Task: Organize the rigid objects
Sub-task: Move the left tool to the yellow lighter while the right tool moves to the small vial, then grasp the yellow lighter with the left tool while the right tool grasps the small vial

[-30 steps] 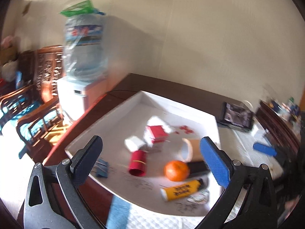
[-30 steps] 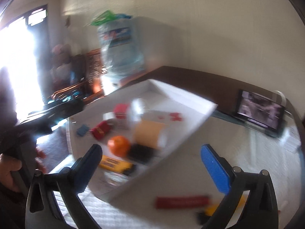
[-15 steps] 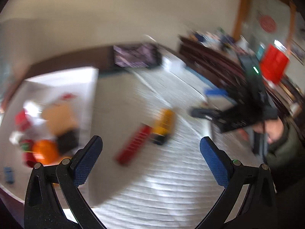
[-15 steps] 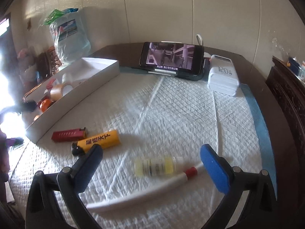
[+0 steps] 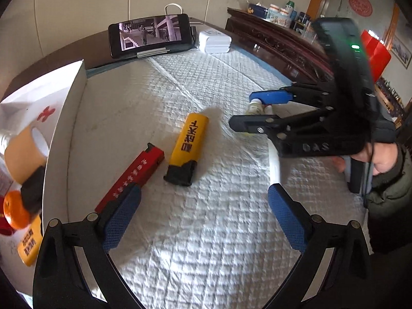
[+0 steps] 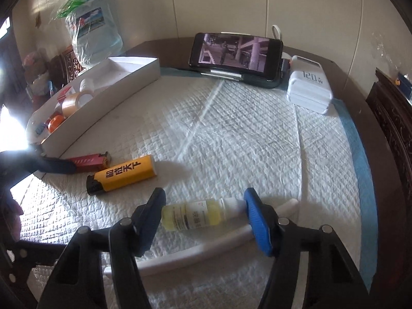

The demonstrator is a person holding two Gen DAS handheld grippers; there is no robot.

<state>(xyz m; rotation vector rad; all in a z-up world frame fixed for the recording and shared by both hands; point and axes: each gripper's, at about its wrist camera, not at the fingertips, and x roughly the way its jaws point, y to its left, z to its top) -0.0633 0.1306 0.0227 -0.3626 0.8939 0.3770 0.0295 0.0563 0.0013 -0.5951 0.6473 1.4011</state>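
Both cameras have swung off the white tray and onto the quilted pad since a second ago, and my right jaws have just been closing with the small yellow bottle between them.

Left wrist view: my left gripper (image 5: 203,216) sits low in the frame, jaws wide with nothing between them. Just above its left finger lies the red lighter (image 5: 131,177), and beside it at centre the yellow lighter (image 5: 189,145), the two nearly touching. The white tray (image 5: 64,118) fills the left edge, holding a tape roll (image 5: 24,152) and an orange (image 5: 15,211). At right, a hand (image 5: 383,157) holds my right gripper (image 5: 253,113) over the pad.

Right wrist view: the small yellow bottle (image 6: 195,215) lies lengthwise between the jaws at lower centre; the left pad touches its base and the blue pad meets its white cap, so they grip it end to end. A white tube (image 6: 206,251) lies under it. The phone (image 6: 235,54) stands at upper centre, a white charger (image 6: 310,87) to its right.
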